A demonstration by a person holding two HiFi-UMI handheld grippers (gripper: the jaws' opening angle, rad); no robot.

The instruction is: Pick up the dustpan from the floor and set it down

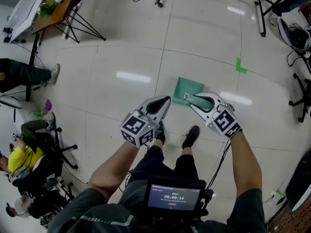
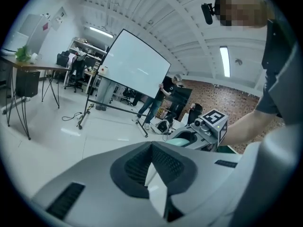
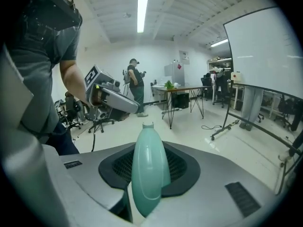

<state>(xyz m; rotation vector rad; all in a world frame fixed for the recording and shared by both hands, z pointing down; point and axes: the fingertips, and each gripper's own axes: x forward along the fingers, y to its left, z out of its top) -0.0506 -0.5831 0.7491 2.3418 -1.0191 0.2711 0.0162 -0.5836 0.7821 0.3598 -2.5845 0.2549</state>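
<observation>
Glossy white floor tiles (image 1: 121,57) fill most of the head view, with a small green tape mark (image 1: 240,66) stuck to them up and to the right of the person's arms. A wooden desk on thin black legs (image 1: 58,8) stands at the upper left edge, well away from the action. The person's black shoes (image 1: 191,136) are planted just below the two tools.

The mint-green plastic dustpan (image 1: 188,90) sits low over the tiles just ahead of the shoes, its flat pan pointing away from the person. Whether its lip touches the floor cannot be made out. The right hand-held gripper (image 1: 197,101) is clamped on the dustpan's handle. In the right gripper view that rounded green handle (image 3: 147,169) stands between the dark ribbed pads and rises past them, both pads pressed against its sides. Its square-marker cube (image 1: 226,120) faces up near the wrist.

The left hand-held gripper (image 1: 165,102) hangs just beside the right one, apart from the dustpan. Its jaws are drawn together at the tips with nothing between them, as the left gripper view confirms. A large whiteboard on a wheeled frame (image 2: 135,65) stands in the background of that view.
</observation>
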